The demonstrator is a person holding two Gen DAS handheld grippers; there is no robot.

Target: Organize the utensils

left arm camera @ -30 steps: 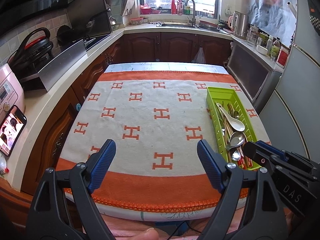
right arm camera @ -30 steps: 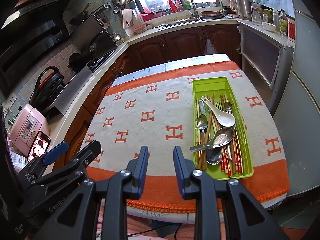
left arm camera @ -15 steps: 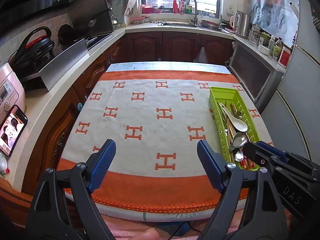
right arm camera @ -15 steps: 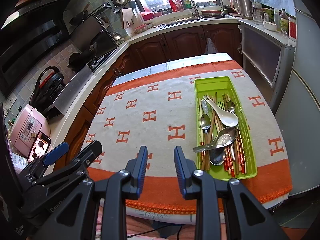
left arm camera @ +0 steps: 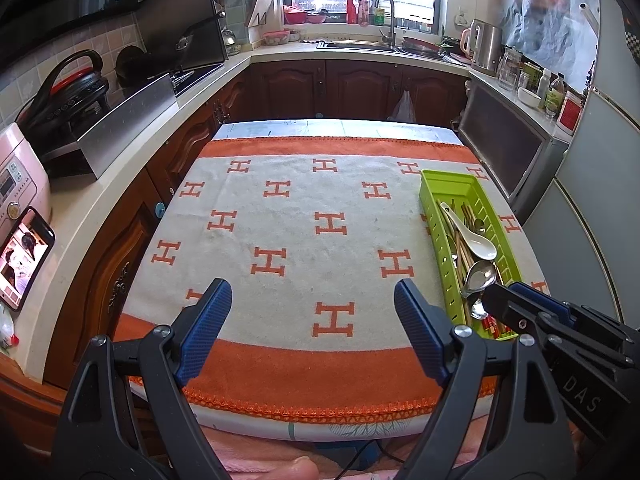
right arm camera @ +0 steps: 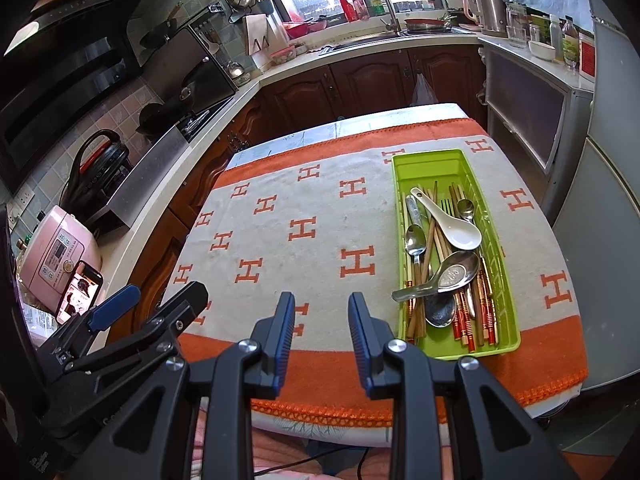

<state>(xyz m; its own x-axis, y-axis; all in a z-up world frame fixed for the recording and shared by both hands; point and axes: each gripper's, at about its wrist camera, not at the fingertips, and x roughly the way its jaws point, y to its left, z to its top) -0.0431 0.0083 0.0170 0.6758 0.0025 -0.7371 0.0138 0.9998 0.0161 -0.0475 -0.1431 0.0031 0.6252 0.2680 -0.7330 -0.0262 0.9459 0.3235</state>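
So both claws hang over the near edge of the bench (left arm camera: 336, 130), neither one holding anything. The left claw (left arm camera: 313, 326) is spread wide, blue pads far apart, sitting at the bottom of the left view. The right claw (right arm camera: 321, 334) has its jaws only a narrow gap apart, not clamped on anything, at the bottom centre of the right view.

The cloth (right arm camera: 312, 208) covers almost the whole bench top, white with orange H marks and an orange band along the near and far edges. A strip of bare bench shows past the far band. Most of the cloth is open: everything from the left edge through the middle has nothing on it.

The utensils are all in the green tray (right arm camera: 430, 160), which lies lengthwise along the right side of the cloth, close to the right edge, its near end reaching the orange band. In the left view it's at the right of the frame (left arm camera: 444, 178). Inside: a white spoon (right arm camera: 454, 228) on top, a steel ladle-spoon (right arm camera: 452, 272) with its handle poking over the tray's left rim, more steel spoons, a fork, wooden chopsticks (right arm camera: 428, 244) and red-tipped ones. The tray's far end is bare.

Counters run close along the left side, and a fridge (right arm camera: 612, 220) stands just off the right edge.
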